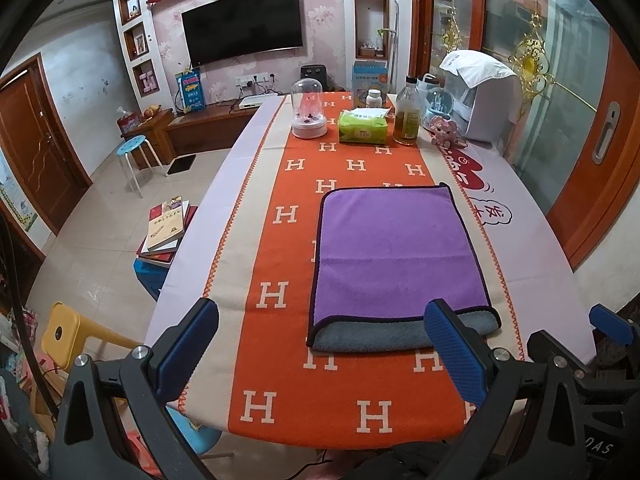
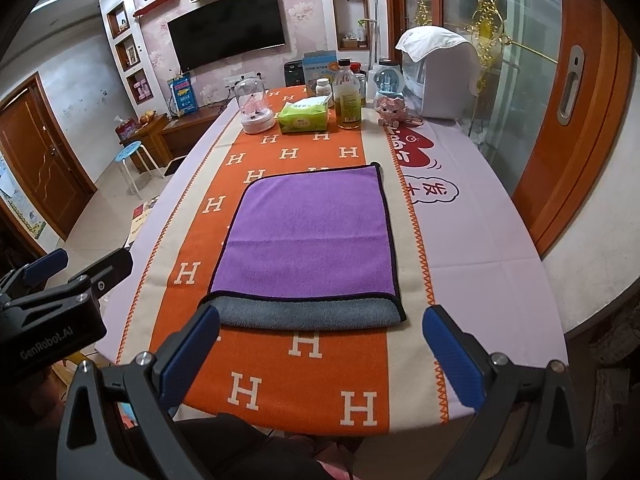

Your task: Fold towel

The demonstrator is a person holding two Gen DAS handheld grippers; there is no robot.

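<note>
A purple towel [image 1: 400, 252] with a dark hem lies flat on the orange table runner, folded once, its grey underside showing along the near edge [image 1: 372, 336]. It also shows in the right wrist view [image 2: 308, 236]. My left gripper [image 1: 324, 344] is open and empty, above the table's near edge, just in front of the towel's near left part. My right gripper [image 2: 320, 352] is open and empty, just in front of the towel's near edge. The left gripper also shows at the left of the right wrist view [image 2: 76, 276].
At the table's far end stand a glass dome [image 1: 309, 110], a green tissue pack [image 1: 363, 127], an oil bottle [image 1: 407, 114], a pink toy [image 1: 444, 130] and a white appliance [image 1: 478, 96]. Stools [image 1: 134, 154] and books [image 1: 168, 228] are on the floor at left.
</note>
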